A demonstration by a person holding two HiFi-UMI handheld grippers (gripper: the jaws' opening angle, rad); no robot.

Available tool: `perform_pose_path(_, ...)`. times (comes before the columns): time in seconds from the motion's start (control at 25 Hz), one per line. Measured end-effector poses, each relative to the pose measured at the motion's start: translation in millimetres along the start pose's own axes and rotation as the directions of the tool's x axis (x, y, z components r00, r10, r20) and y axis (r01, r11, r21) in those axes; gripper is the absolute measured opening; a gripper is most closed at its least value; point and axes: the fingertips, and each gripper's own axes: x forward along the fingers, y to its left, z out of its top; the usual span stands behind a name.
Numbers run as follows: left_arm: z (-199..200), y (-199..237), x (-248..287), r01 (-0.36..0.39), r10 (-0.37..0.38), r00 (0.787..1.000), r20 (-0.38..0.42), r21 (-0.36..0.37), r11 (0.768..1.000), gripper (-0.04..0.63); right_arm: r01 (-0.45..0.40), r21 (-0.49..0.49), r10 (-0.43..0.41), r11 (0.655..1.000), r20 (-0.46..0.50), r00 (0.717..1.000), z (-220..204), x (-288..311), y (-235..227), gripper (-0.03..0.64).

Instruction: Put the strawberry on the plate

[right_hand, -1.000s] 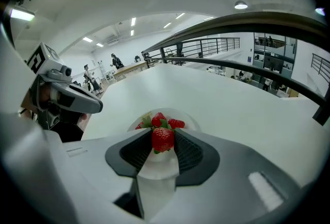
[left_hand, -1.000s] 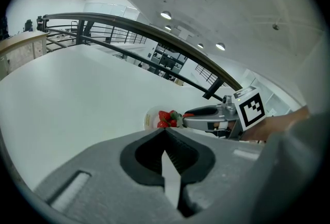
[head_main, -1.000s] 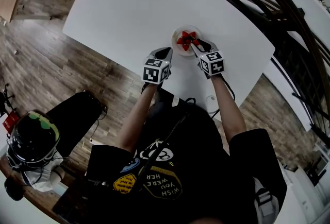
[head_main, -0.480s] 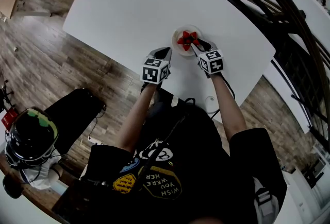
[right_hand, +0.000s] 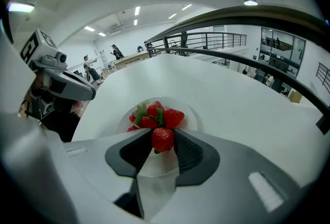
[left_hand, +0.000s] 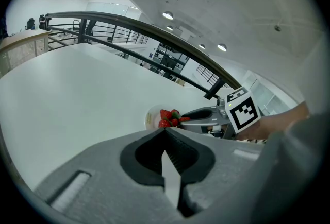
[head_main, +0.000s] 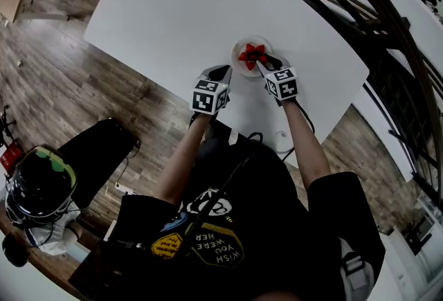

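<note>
The right gripper [right_hand: 163, 134] pinches a strawberry [right_hand: 163, 141] over the plate [right_hand: 192, 113] at mid-frame, a grip the head view hides, while the left gripper [left_hand: 165, 135] is pressed together.

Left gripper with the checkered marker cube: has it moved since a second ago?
No. The left gripper holds the same spot by the lower left rim of the small round pale plate.

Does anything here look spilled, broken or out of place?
Nothing stands out. The strawberries sit piled on the plate, none spilled onto the table, and the right gripper holds one more strawberry over the plate.
</note>
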Motion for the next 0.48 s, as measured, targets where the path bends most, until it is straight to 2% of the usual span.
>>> perform_pose_path(0.2, 4, 4, 0, 0.008, -0.008, 1.000, 0.005, 0.001, 1.000, 0.005, 0.006, -0.008, -0.006, 1.000, -0.024, 1.000, 3, 10, 1, 0.137)
perform_pose_path(0.48, 7, 5, -3, 0.012, -0.012, 1.000, 0.009, 0.008, 1.000, 0.005, 0.002, -0.091, -0.005, 0.996, -0.031, 1.000, 6, 15, 6, 0.138)
